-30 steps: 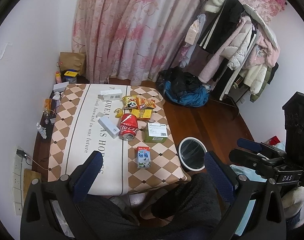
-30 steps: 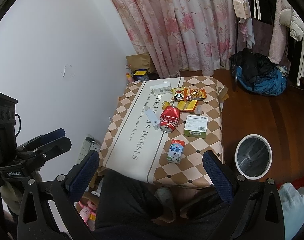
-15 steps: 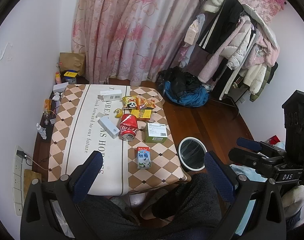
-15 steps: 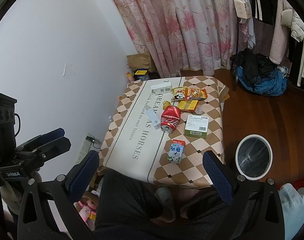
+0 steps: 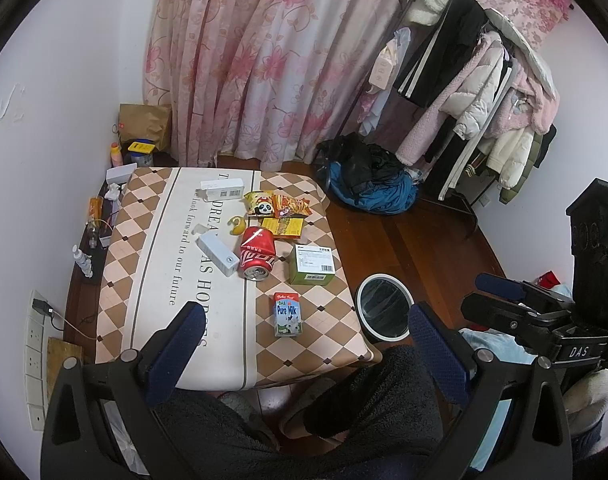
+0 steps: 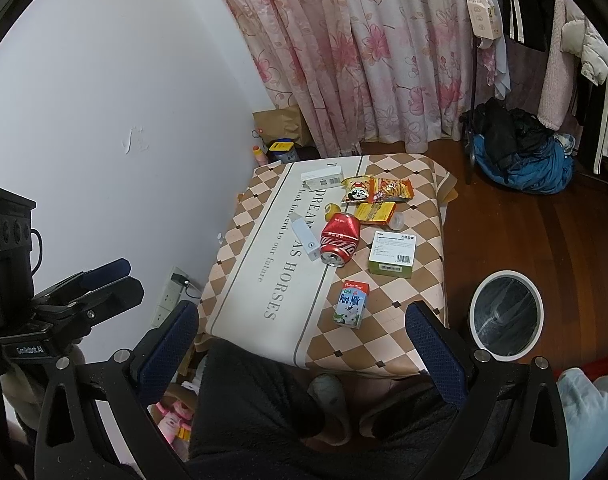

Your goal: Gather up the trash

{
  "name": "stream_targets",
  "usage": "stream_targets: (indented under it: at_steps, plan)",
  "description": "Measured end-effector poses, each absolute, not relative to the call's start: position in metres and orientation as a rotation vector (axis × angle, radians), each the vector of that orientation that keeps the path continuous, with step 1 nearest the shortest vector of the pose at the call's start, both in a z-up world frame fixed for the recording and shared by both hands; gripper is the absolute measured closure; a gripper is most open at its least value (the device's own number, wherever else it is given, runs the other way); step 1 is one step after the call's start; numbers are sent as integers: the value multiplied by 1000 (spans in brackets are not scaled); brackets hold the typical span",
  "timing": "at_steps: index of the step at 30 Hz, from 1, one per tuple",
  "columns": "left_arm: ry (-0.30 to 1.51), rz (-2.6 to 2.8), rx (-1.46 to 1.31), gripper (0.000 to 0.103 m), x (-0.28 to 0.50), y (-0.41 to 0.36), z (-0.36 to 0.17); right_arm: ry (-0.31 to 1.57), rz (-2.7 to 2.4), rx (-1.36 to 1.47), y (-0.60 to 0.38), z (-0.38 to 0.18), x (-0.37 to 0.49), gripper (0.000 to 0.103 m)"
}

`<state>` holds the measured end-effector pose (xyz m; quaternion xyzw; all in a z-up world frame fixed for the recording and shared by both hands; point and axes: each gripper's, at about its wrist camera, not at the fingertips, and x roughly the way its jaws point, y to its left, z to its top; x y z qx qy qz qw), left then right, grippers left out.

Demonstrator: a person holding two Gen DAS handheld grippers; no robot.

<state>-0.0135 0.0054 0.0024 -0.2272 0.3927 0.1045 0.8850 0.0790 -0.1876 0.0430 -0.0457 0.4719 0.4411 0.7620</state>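
Left gripper (image 5: 304,324) fingers spread wide, nothing held, raised above near edge of tabletop (image 5: 152,248). Right gripper (image 6: 300,324) fingers likewise spread, empty. Milk carton (image 5: 287,314) lay nearest on tabletop. Beyond it: red can (image 5: 258,254) on its side, white box (image 5: 218,255) just left of it, green box (image 5: 313,264) to right. Farther: snack wrappers (image 5: 277,206), white carton (image 5: 221,189). Trash bin (image 5: 385,311) on floor, right of tabletop.

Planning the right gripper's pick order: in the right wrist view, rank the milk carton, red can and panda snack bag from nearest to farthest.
1. Milk carton, near table edge, closest to the right gripper.
2. Red can, lying mid-table.
3. Panda snack bag, far end, toward the curtain.
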Motion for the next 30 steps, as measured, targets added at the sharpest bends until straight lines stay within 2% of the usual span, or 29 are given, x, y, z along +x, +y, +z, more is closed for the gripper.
stream_targets:
  at_steps: [24,27,30]
  plan:
    - [818,223,-470,0,-14,5,1,1029,965,-103,-187,49,83,0]
    - [830,291,-436,0,-9,8,-9,1029,962,-101,-186,48,83,0]
    - [887,416,-381,0,7,16,-42,1039,924,-101,-187,41,88,0]
